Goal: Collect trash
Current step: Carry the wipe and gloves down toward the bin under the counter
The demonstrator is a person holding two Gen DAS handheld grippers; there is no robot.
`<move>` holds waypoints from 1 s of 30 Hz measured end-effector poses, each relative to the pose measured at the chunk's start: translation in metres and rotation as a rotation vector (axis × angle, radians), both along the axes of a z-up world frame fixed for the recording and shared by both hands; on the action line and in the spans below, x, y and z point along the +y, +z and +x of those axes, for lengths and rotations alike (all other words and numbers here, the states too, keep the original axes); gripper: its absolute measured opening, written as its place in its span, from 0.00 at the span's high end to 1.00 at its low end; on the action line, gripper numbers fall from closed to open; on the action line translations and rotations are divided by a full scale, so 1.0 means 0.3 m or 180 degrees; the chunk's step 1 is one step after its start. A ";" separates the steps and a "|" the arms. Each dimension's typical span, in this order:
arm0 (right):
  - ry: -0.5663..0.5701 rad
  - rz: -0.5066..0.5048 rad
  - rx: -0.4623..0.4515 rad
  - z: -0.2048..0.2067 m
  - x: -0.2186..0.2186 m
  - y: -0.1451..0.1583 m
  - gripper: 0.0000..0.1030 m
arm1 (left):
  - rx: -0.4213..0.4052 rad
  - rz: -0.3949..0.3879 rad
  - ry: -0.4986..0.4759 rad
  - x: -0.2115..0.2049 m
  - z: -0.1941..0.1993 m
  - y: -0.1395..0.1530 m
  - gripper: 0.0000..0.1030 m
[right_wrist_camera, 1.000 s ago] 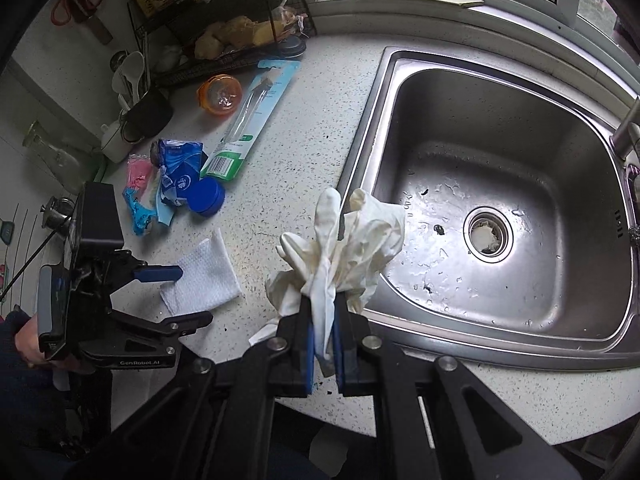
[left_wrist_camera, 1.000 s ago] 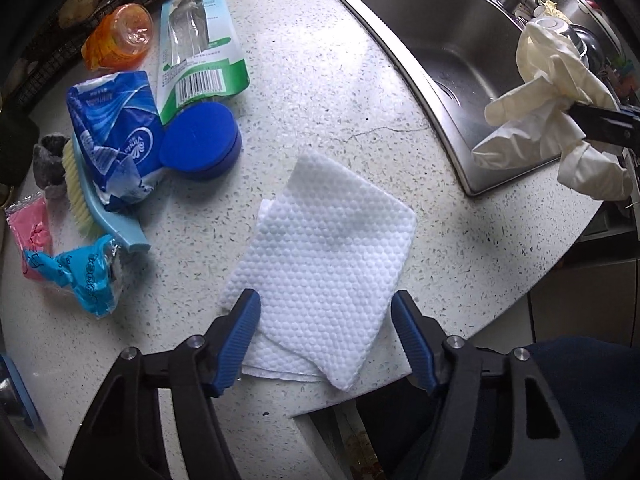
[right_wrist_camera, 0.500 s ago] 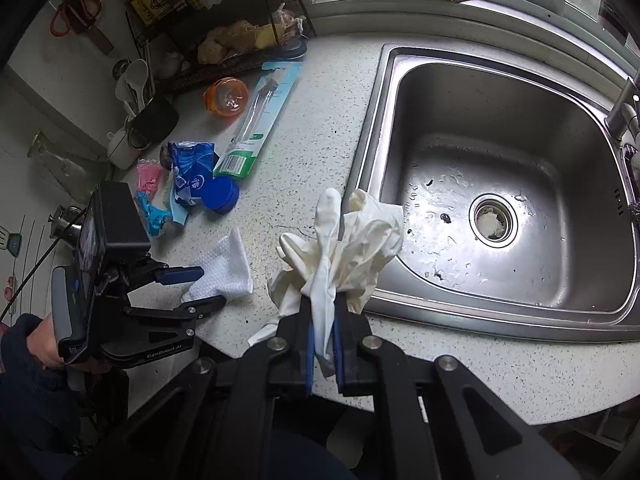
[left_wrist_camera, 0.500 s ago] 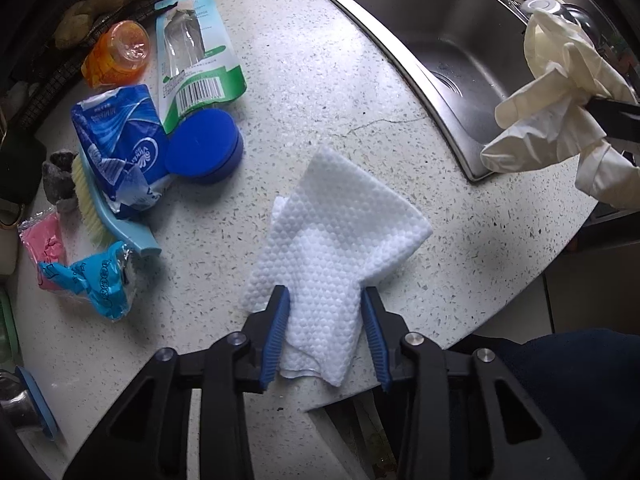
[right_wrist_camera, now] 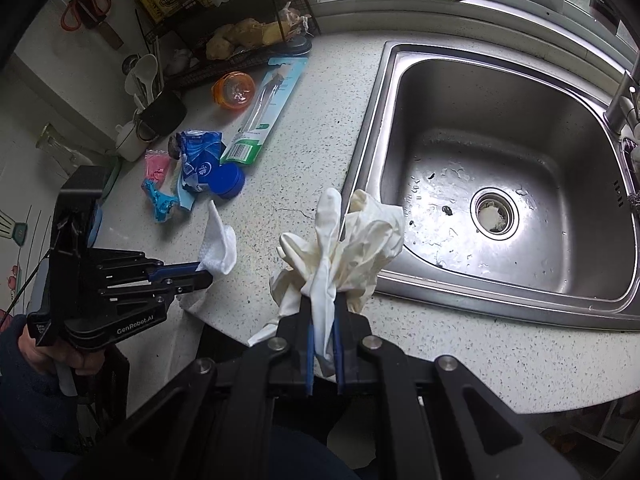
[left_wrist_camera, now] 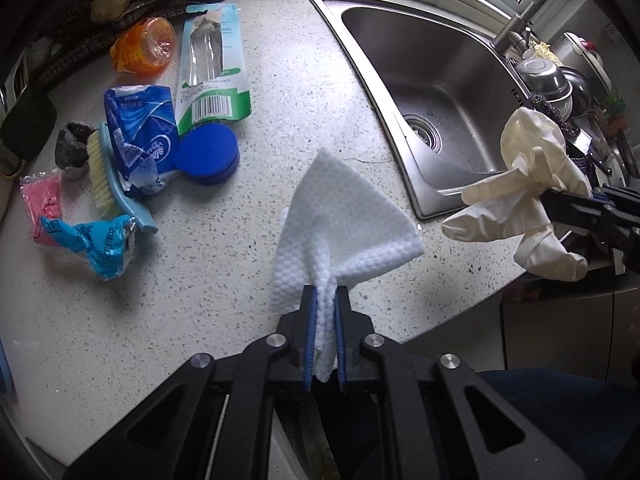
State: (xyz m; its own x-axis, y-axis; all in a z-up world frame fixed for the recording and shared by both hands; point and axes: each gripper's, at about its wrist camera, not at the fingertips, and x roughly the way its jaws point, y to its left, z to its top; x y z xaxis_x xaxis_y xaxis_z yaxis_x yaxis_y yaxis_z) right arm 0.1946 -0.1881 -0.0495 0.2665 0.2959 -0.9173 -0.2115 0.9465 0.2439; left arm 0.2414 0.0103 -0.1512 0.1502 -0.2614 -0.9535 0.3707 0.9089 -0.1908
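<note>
A white textured wipe (left_wrist_camera: 340,216) is pinched between the blue pads of the left hand-held gripper (left_wrist_camera: 325,300), whose jaws have just been closing onto it. The wipe is bunched at the pads and fans out above them; most of it is raised off the speckled counter (left_wrist_camera: 280,80), while in the right wrist view a lower corner appears to rest near the counter's front edge. The right hand-held gripper (right_wrist_camera: 324,320) is pressed together on a cream rubber glove (right_wrist_camera: 344,248), which is held in the air over the counter just beside the rim of the steel sink (right_wrist_camera: 400,280).

Further items are seen at the left of the counter, well apart from the wipe: a blue round lid (left_wrist_camera: 208,154), a blue and white wrapper (left_wrist_camera: 140,132) lying over a scrub brush (left_wrist_camera: 104,176), a green-edged blister pack (left_wrist_camera: 214,68), an orange cup (left_wrist_camera: 146,44) on its side, a crumpled light-blue wrapper (left_wrist_camera: 96,240) and a pink packet (left_wrist_camera: 42,204). The left hand-held gripper's handle is gripped by a hand (right_wrist_camera: 52,356) in a dark sleeve.
</note>
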 end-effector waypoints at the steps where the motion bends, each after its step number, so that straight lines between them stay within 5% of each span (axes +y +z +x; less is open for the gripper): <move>1: 0.0034 0.0012 -0.0013 -0.008 -0.002 0.005 0.94 | -0.0044 0.0010 0.0025 0.003 -0.011 0.021 0.93; 14: 0.0692 0.0228 -0.0175 -0.172 -0.065 0.048 0.94 | -0.0410 0.0092 0.0593 -0.092 -0.316 0.224 0.93; 30: 0.1189 0.0135 -0.0073 -0.451 -0.190 -0.067 0.94 | -0.0272 0.0242 0.1005 -0.321 -0.680 0.130 0.93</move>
State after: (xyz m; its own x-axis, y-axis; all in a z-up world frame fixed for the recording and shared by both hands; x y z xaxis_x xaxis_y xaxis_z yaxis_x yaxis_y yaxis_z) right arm 0.0593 -0.2450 -0.0696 0.1535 0.4142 -0.8972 -0.5461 0.7922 0.2723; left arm 0.0375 -0.0860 -0.1124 0.2928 -0.1178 -0.9489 0.0801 0.9919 -0.0984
